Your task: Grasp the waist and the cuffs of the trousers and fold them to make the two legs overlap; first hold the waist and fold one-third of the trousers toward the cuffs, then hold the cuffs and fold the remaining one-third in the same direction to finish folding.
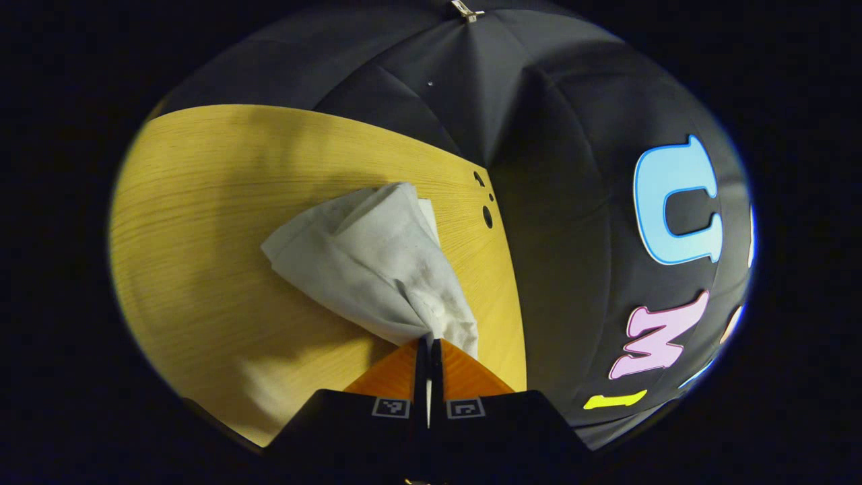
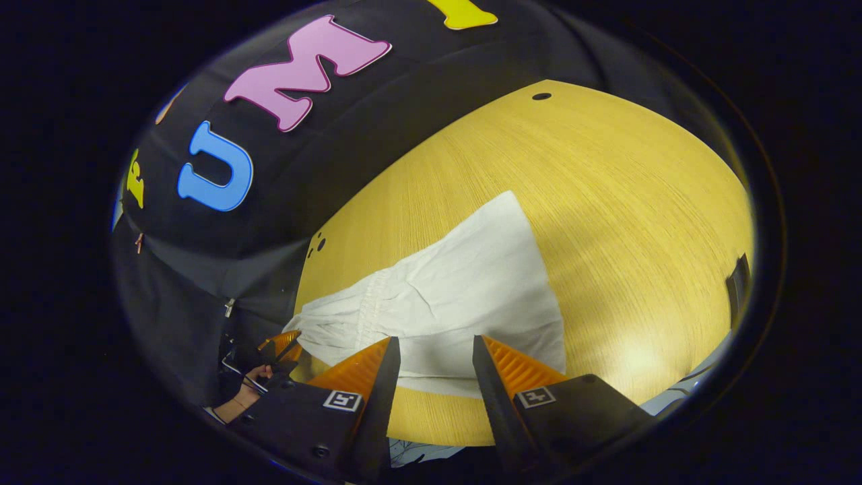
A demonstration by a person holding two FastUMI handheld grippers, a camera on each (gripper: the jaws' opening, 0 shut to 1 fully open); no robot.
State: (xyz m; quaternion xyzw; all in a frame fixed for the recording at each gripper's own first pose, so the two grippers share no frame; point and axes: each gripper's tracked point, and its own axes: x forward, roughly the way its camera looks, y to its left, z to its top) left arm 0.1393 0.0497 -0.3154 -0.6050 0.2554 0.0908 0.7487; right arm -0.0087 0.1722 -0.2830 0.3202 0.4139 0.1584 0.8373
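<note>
White trousers [image 2: 465, 289] lie on the yellow wooden table [image 2: 606, 188], folded lengthwise with the legs overlapping. In the left gripper view my left gripper [image 1: 429, 345] is shut on a bunched corner of the trousers [image 1: 377, 263], lifting the cloth off the table [image 1: 202, 222]. In the right gripper view that same left gripper [image 2: 286, 347] appears at the far left end of the trousers, by the gathered waist, with a hand behind it. My right gripper [image 2: 436, 347] hovers open just above the near edge of the trousers, nothing between its fingers.
The black cloth wall [image 1: 572, 168] hangs close behind the table's edge. Small dark holes [image 1: 486, 215] mark the tabletop near that edge, and another hole [image 2: 541, 96] sits at the far end. A dark object [image 2: 739, 279] stands at the table's right rim.
</note>
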